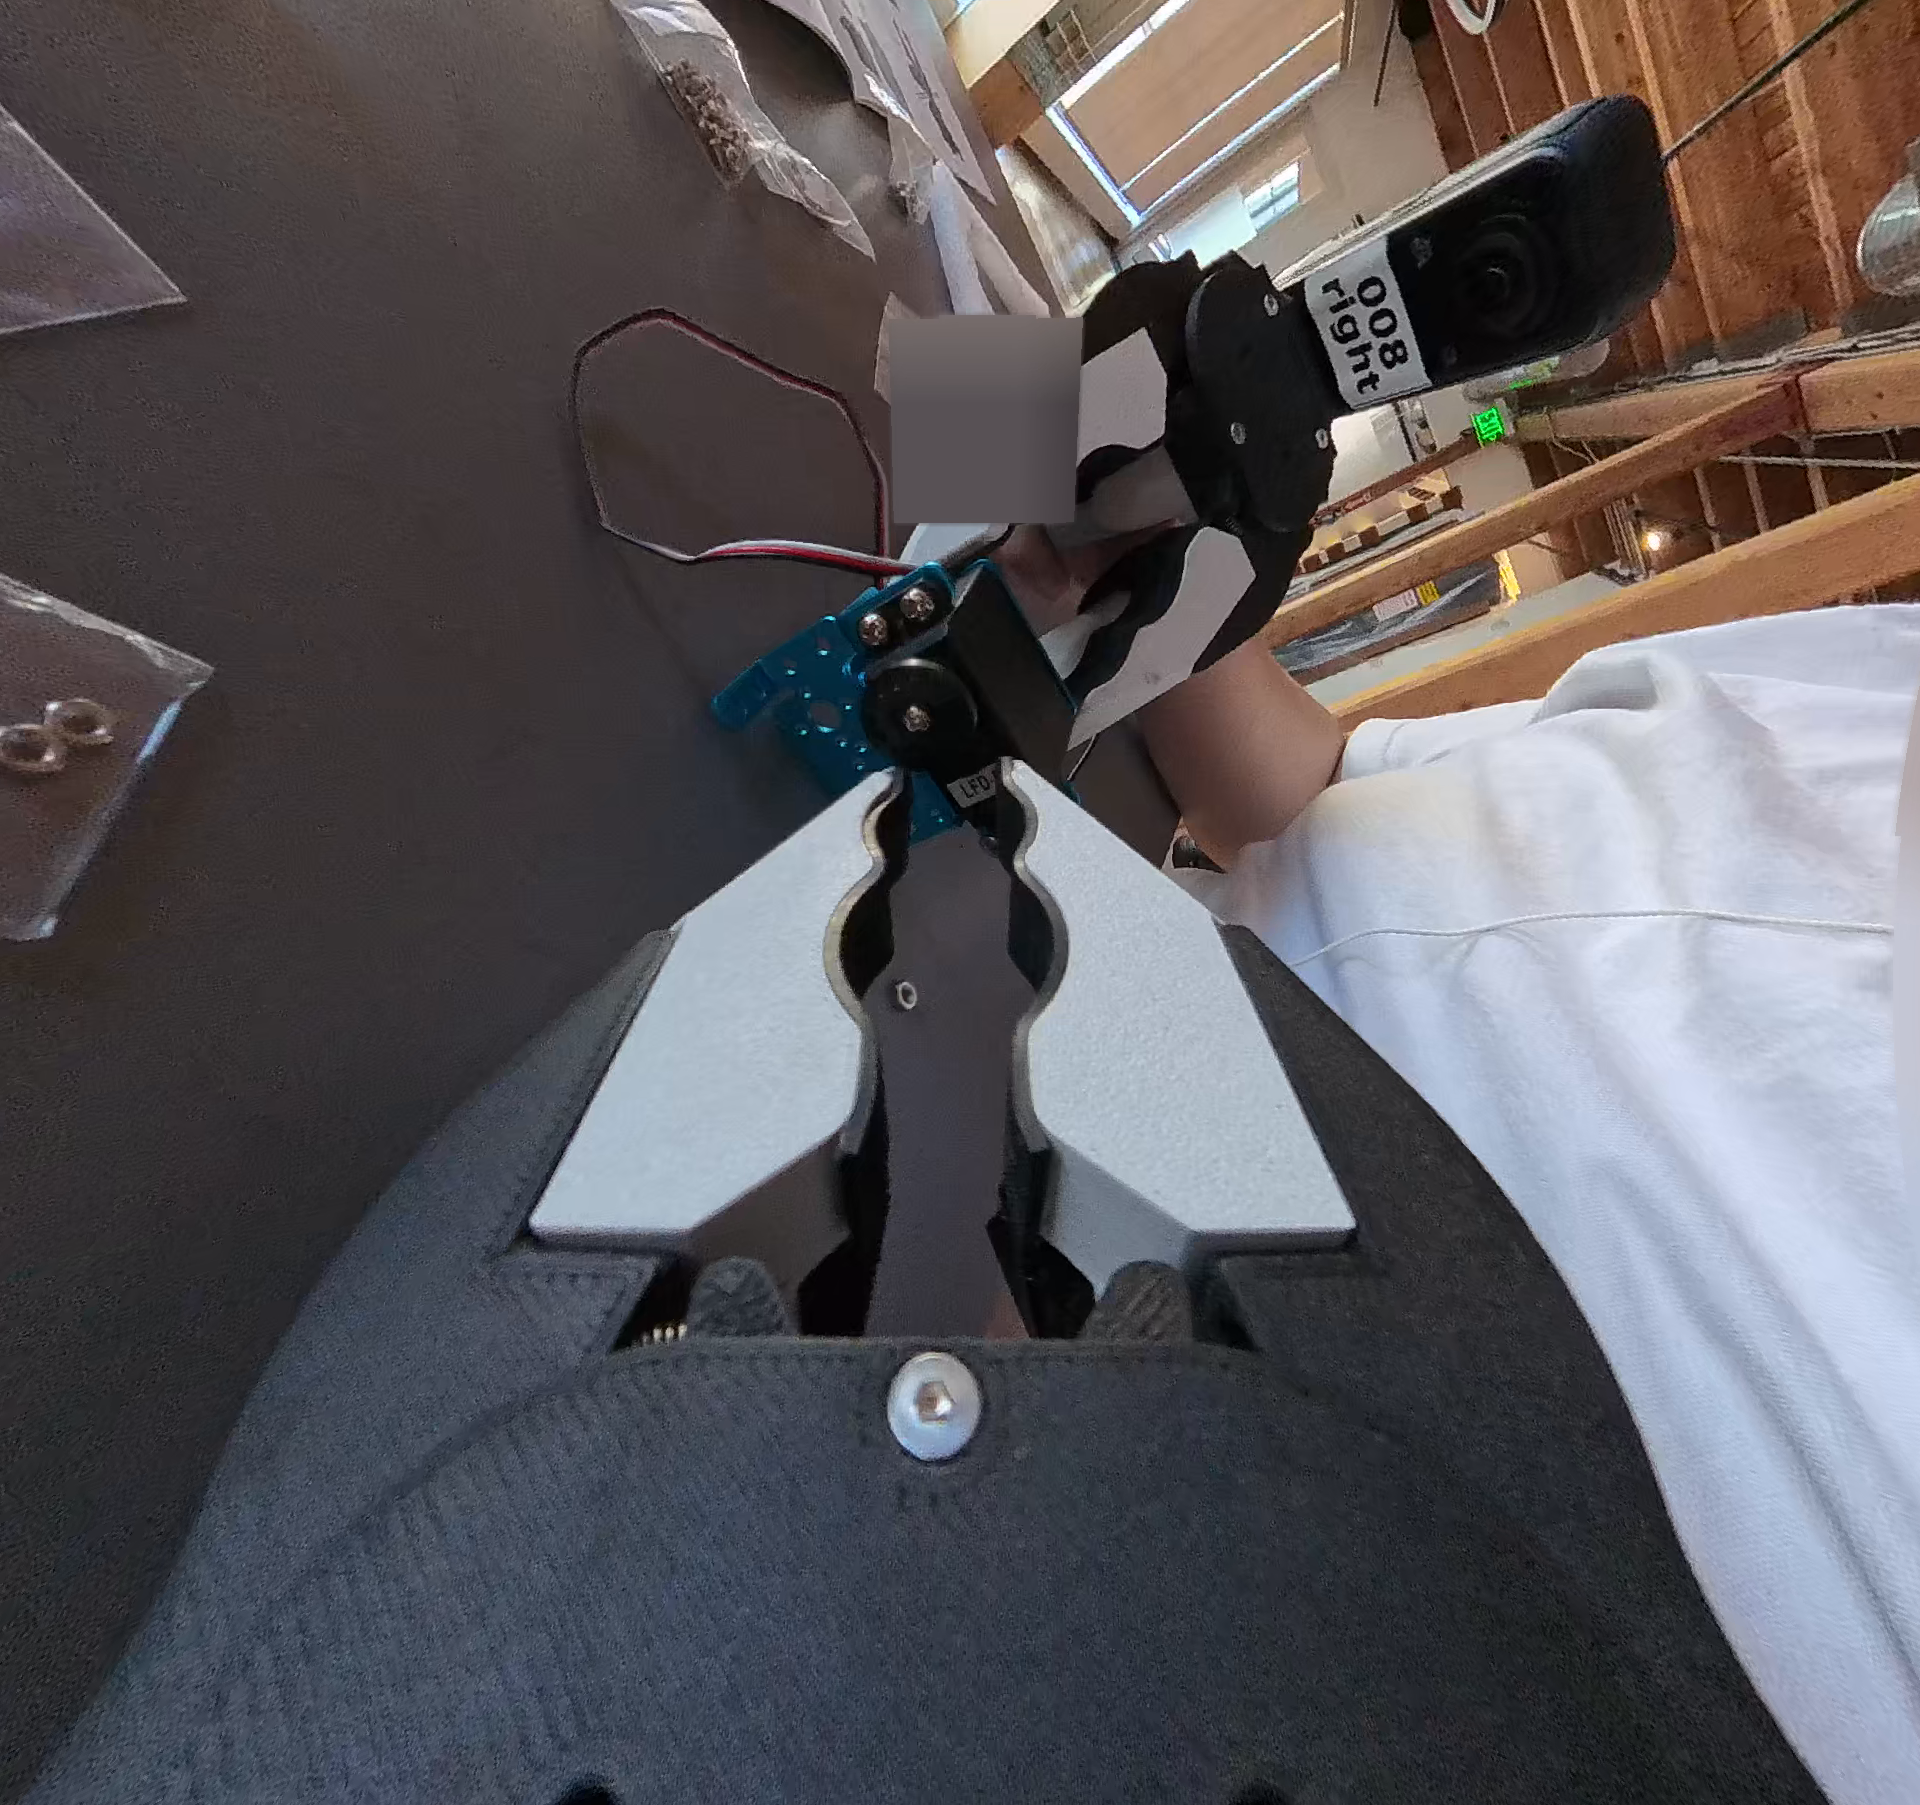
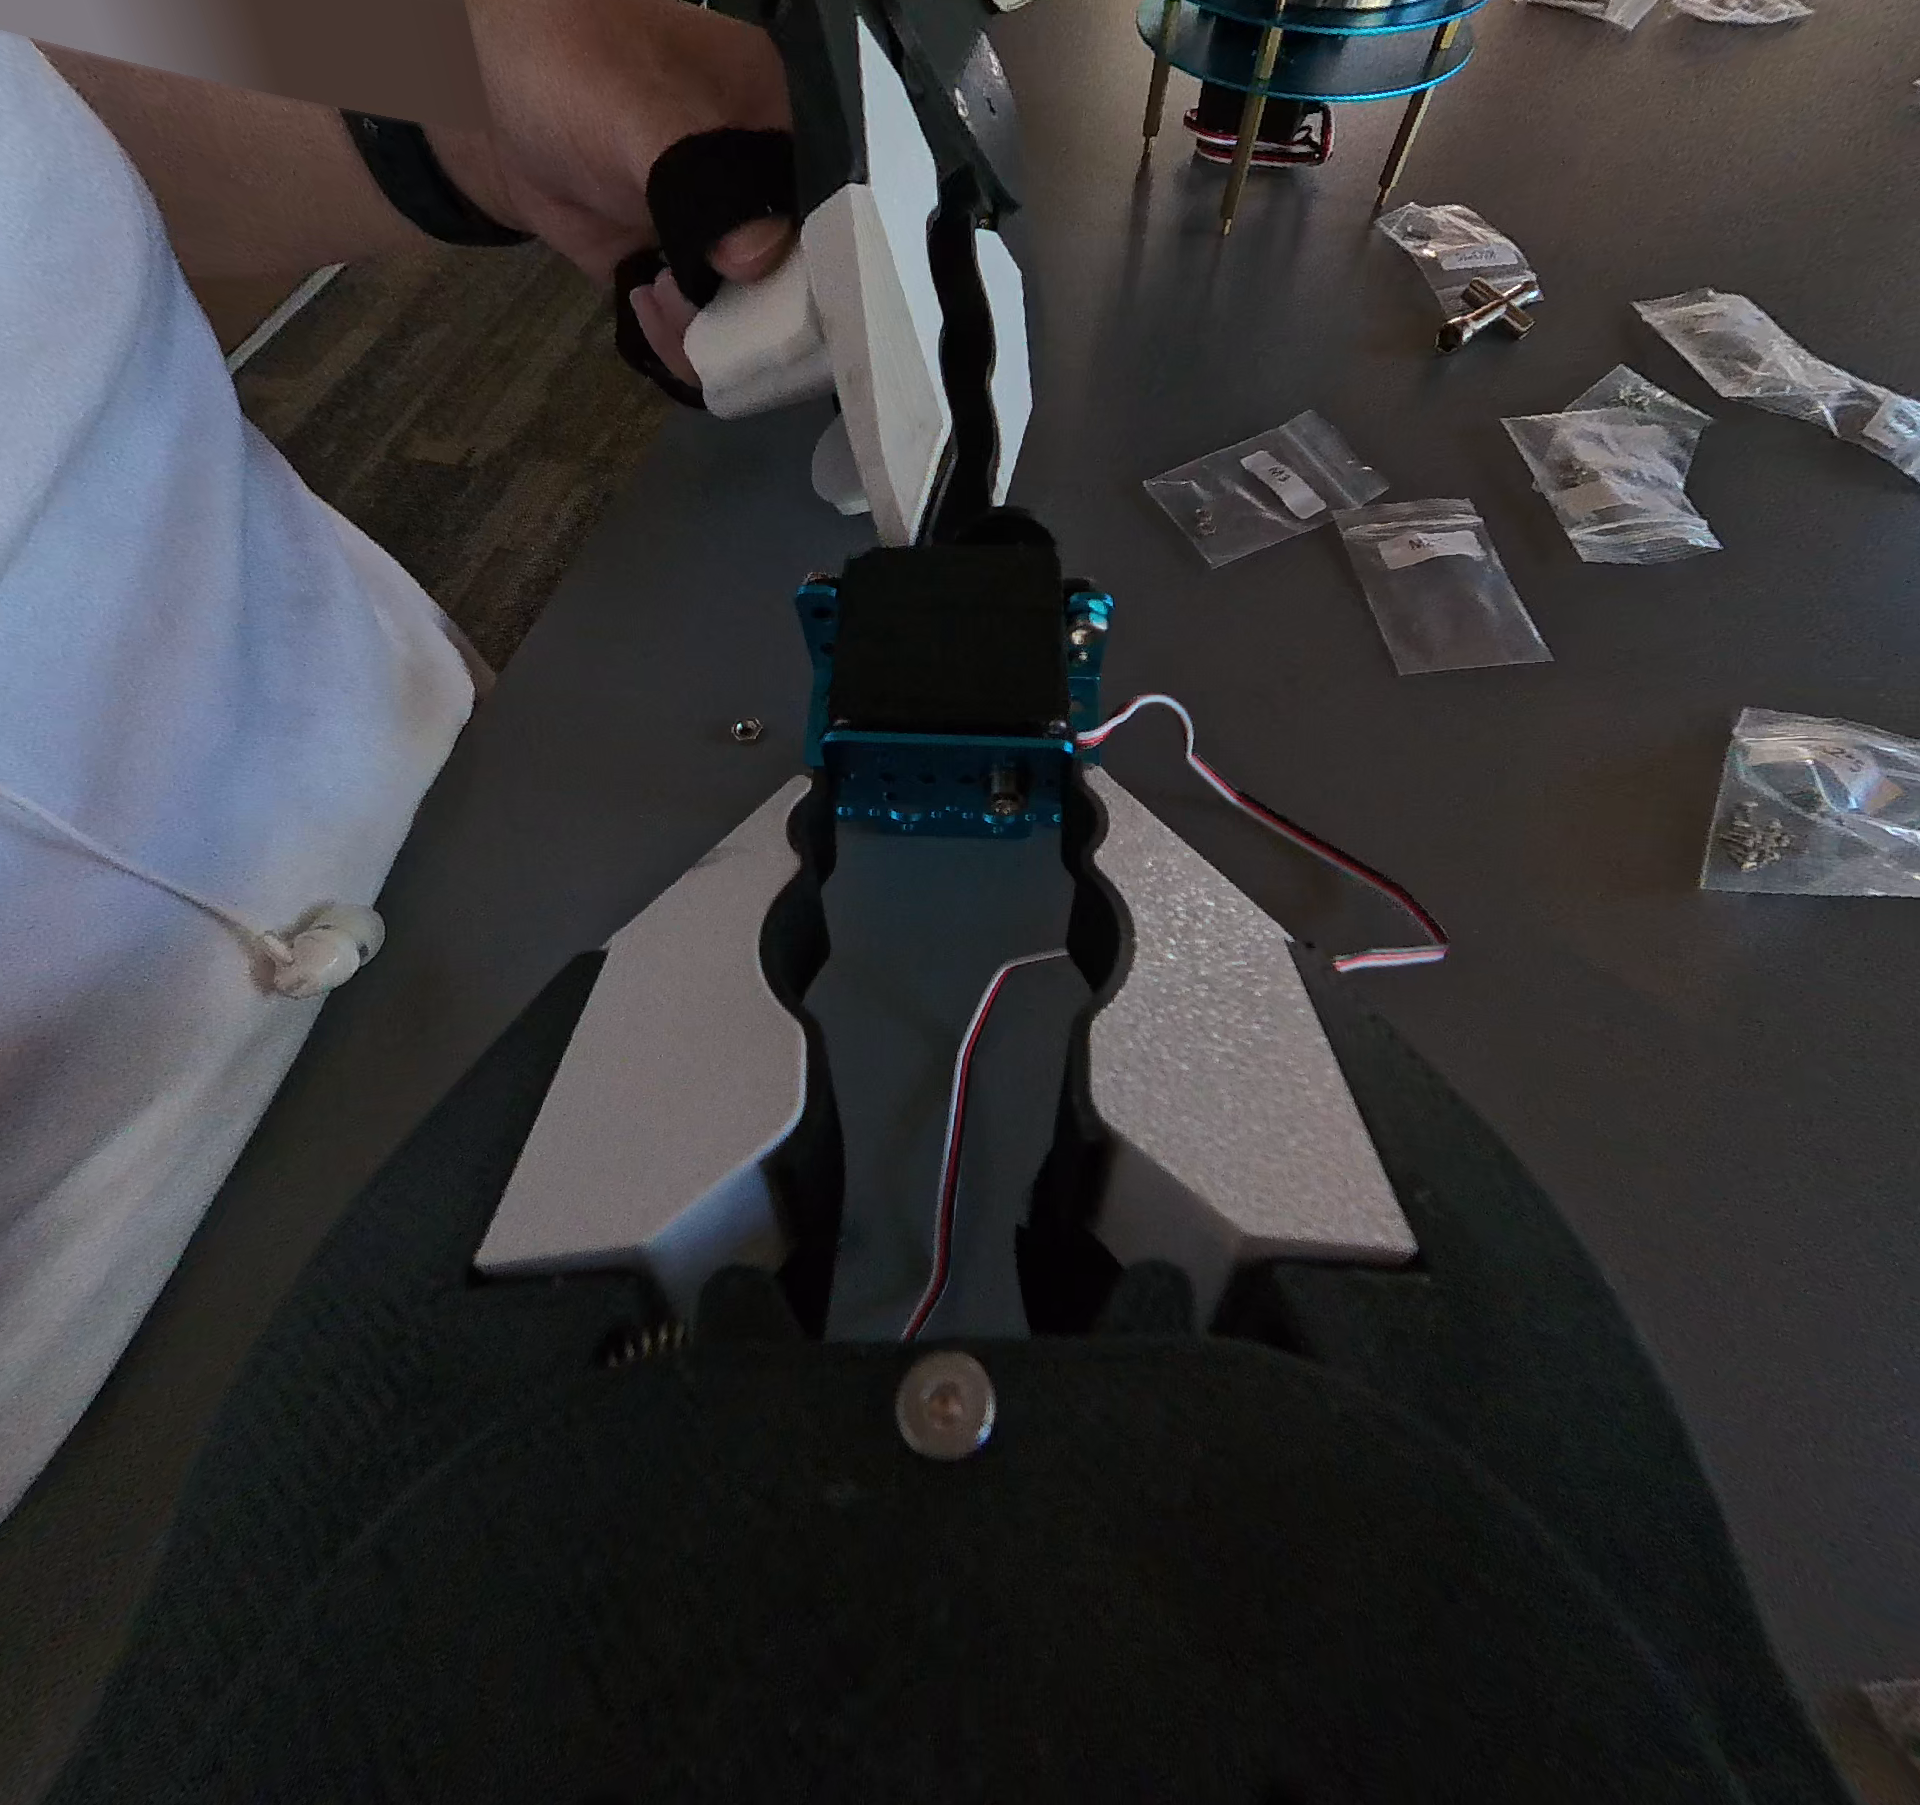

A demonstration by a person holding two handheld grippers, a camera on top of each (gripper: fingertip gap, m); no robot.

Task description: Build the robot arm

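The servo (image 2: pixel 951 649), a matte black block in a blue drilled-metal bracket (image 2: pixel 940 799), sits at centre frame in both views, on or just above the dark grey bench (image 2: pixel 1558 1236); whether it rests there cannot be told. In the right wrist view the right tool (image 2: pixel 945 794) has its fingers part-open and closed on the bracket's two sides. In the left wrist view the left tool (image 1: pixel 951 784) is nearly shut, its tips pinching the servo's lower edge, where a small label is half hidden. The right tool (image 1: pixel 1049 643) shows there too, upper centre, its tips covered by the servo. The left tool (image 2: pixel 961 498) enters the right wrist view from the top, cut off by the frame.

A red, white and black wire (image 2: pixel 1299 841) runs from the servo, loops over the bench and passes between the right tool's fingers. The fingers (image 2: pixel 665 1059) are pale grey with a grainy face and wavy black inner pads.

A small hex nut (image 2: pixel 744 730) lies just left of the bracket. Clear crinkled bags (image 2: pixel 1439 581) of screws are scattered at right, well apart from the servo. A stack of round blue-rimmed plates (image 2: pixel 1320 10) on brass standoffs stands at the top, partly cut off. The bench edge runs close by at left, beside a white garment (image 2: pixel 156 716).
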